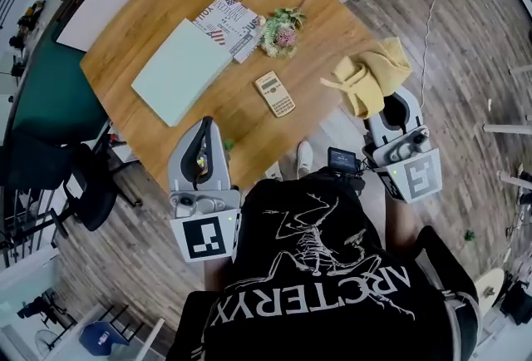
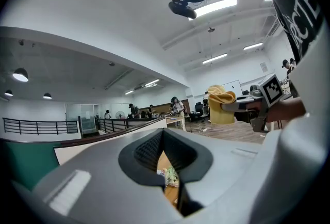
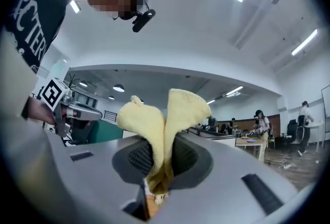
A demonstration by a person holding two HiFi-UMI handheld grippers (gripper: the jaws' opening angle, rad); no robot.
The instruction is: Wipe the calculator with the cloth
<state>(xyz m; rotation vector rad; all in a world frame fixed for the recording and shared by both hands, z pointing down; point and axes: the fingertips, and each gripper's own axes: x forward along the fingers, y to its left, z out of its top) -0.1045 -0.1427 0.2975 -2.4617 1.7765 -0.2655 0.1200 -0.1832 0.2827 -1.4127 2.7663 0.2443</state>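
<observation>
A beige calculator (image 1: 274,93) lies flat near the middle of the round wooden table (image 1: 316,27). My right gripper (image 1: 397,99) is off the table's right edge, shut on a yellow cloth (image 1: 370,75) that stands up in folds from its jaws. The cloth (image 3: 162,120) fills the jaw gap in the right gripper view. My left gripper (image 1: 204,126) hovers at the table's near edge, left of the calculator, with its jaws together and nothing between them. The left gripper view shows the cloth (image 2: 221,105) off to the right.
A pale green folder (image 1: 179,71) lies on the table's left part, partly over a printed magazine (image 1: 230,22). A small bunch of flowers (image 1: 281,32) sits behind the calculator. A dark office chair (image 1: 79,185) stands left of me. Wood floor surrounds the table.
</observation>
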